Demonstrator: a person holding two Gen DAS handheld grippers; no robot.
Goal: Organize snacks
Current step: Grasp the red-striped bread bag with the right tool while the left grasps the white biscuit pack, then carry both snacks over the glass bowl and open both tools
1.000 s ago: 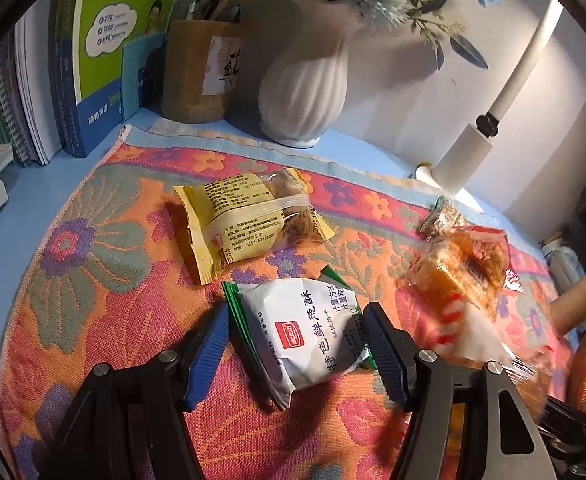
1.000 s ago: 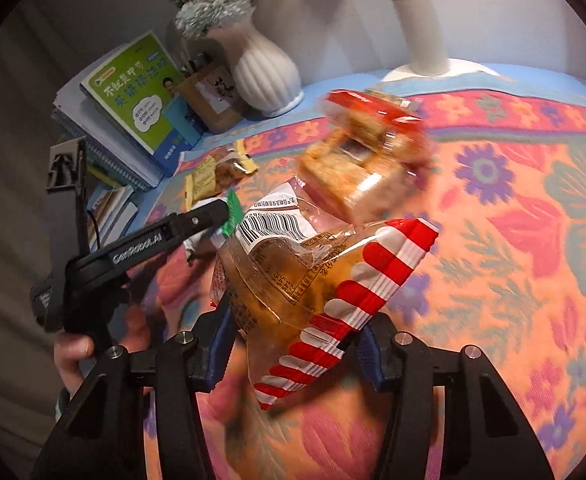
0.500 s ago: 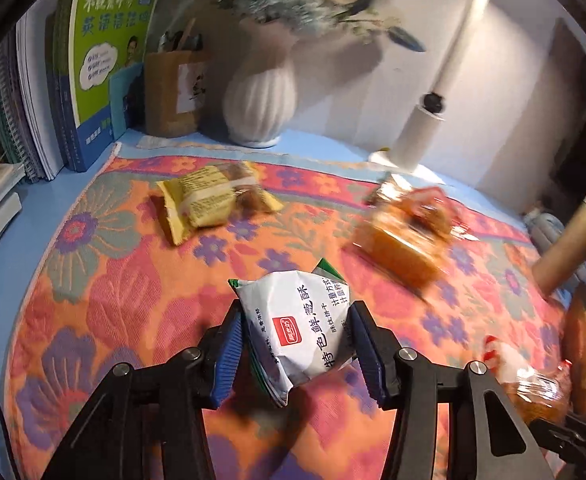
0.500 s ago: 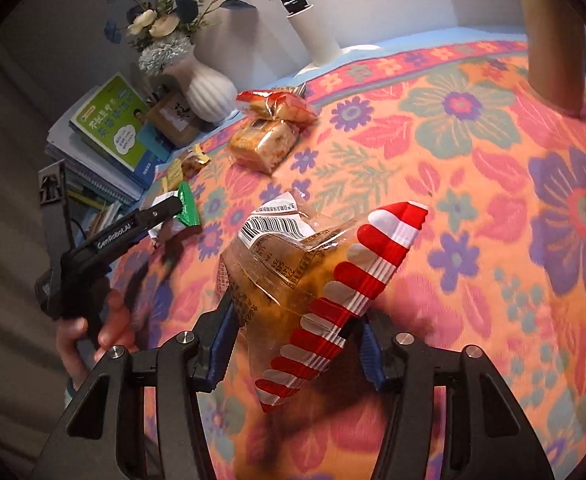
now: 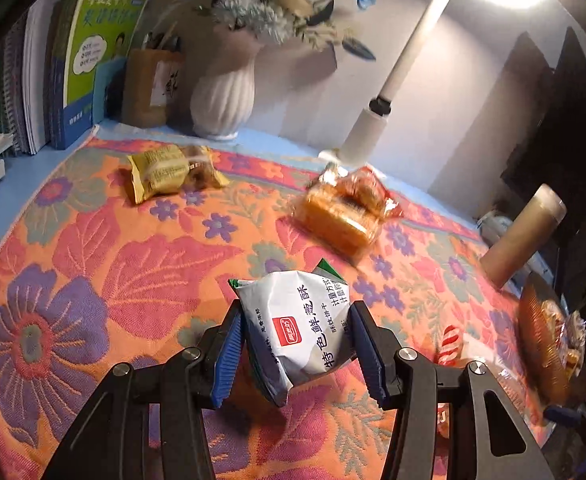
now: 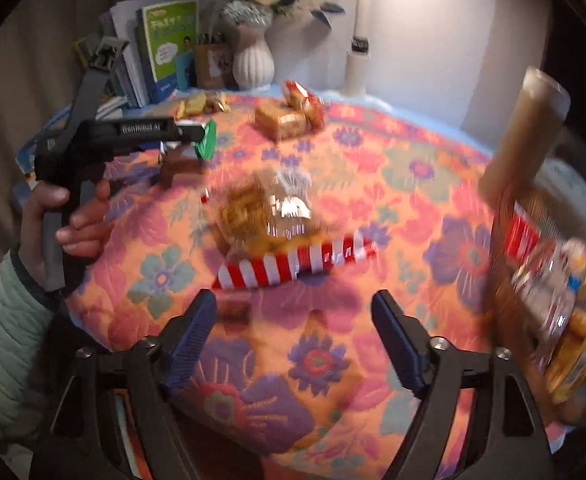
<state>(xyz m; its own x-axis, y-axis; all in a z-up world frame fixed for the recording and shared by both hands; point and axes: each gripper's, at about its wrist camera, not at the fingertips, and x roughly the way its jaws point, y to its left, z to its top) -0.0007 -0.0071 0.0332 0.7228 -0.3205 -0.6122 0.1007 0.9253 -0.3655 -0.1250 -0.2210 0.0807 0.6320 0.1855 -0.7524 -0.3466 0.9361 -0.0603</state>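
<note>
My left gripper (image 5: 295,346) is shut on a white snack packet with green edges (image 5: 297,328) and holds it above the flowered cloth; it also shows in the right wrist view (image 6: 197,138). My right gripper (image 6: 295,340) is open and empty. The clear bag with a red-and-white striped edge (image 6: 277,232) lies on the cloth just ahead of it. A yellow packet (image 5: 165,172) and an orange cake packet (image 5: 345,208) lie farther back.
A tan cylinder (image 6: 529,136) and a pile of packaged snacks (image 6: 561,292) stand at the right. Books (image 5: 89,52), a pen holder (image 5: 149,88), a white vase (image 5: 225,96) and a lamp (image 5: 377,120) line the back.
My right gripper opened and let the striped bag drop onto the cloth, then drew back. My left gripper closed on the white packet and lifted it.
</note>
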